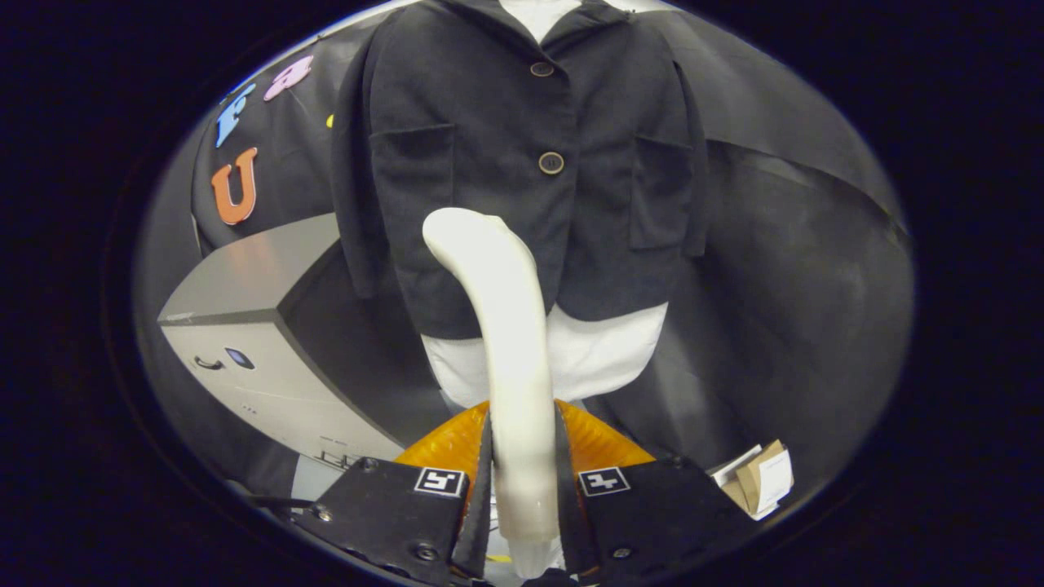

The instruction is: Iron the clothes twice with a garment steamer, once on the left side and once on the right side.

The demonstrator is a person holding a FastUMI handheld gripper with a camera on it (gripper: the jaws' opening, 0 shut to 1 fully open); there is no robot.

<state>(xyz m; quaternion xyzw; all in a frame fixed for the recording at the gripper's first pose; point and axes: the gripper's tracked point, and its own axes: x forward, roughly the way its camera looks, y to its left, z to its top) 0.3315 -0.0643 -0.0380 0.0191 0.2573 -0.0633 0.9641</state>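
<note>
A dark, matte woven jacket (522, 163) with two round buttons and square patch pockets hangs over a white underlayer (595, 359), straight ahead beyond the fingers. To its left stands a smooth grey boxy machine (253, 326). The gripper (522, 481) is closed on a glossy white garment steamer (506, 326), both fingers pressing its curved handle, whose rounded head rises before the jacket's lower front. A small cardboard box (763, 481) lies beside the right finger.

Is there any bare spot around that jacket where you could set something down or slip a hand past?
The flat top of the grey cabinet, beside the jacket, looks bare. Dark cloth beyond the jacket's other side leaves passing room. It's crowded near the tongs, shut on the white steamer, with cardboard boxes alongside.
</note>
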